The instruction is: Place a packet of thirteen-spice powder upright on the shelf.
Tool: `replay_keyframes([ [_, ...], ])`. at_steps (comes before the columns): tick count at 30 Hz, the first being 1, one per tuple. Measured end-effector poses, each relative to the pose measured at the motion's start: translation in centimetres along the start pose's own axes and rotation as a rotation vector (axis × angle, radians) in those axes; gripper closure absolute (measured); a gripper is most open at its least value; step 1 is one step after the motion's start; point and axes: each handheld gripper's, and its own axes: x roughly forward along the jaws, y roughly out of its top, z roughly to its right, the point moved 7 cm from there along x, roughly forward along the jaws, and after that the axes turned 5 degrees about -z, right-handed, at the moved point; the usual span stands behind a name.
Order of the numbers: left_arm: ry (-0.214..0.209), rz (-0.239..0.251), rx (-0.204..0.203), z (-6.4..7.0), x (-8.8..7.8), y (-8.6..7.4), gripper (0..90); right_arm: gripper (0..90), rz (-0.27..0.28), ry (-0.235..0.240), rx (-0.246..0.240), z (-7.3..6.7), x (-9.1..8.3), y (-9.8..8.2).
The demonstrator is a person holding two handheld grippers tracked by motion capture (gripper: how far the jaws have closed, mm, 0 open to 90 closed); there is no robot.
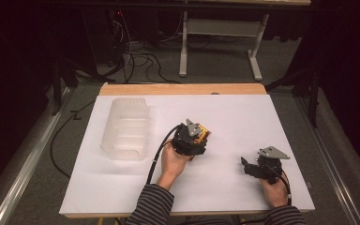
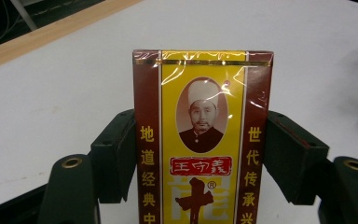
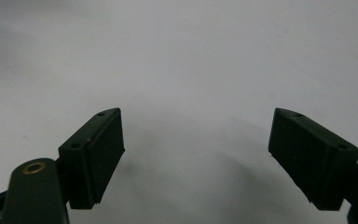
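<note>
Pinching a yellow packet (image 2: 203,140), left gripper (image 1: 198,138); right gripper (image 1: 251,166) fingers spread, low.

left gripper (image 1: 205,137) mid-frame, jaws clamped, left hand (image 1: 174,161) wrapped around its body | right gripper (image 1: 245,164) lower right, jaws spread wide, right hand (image 1: 276,190) gripping from behind | striped sleeves (image 1: 152,206) along bottom edge

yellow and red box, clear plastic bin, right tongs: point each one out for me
yellow and red box (image 2: 203,140), left gripper view, on its yellow front panel
clear plastic bin (image 1: 125,127), high view, on its ribbed inside
right tongs (image 3: 196,154), right gripper view, midway between the two open black tips
</note>
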Motion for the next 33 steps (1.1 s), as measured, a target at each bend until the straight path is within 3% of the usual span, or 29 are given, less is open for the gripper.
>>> replay_keyframes([
  [23,0.017,0.082,-0.024,-1.1,-4.4,-0.3,32.9,18.4,0.000,-0.001,0.001,0.0,0.0,0.0],
  [33,0.057,0.124,-0.059,-2.7,-6.6,-0.8,32.9,18.3,0.000,-0.003,-0.001,0.0,0.0,0.0],
])
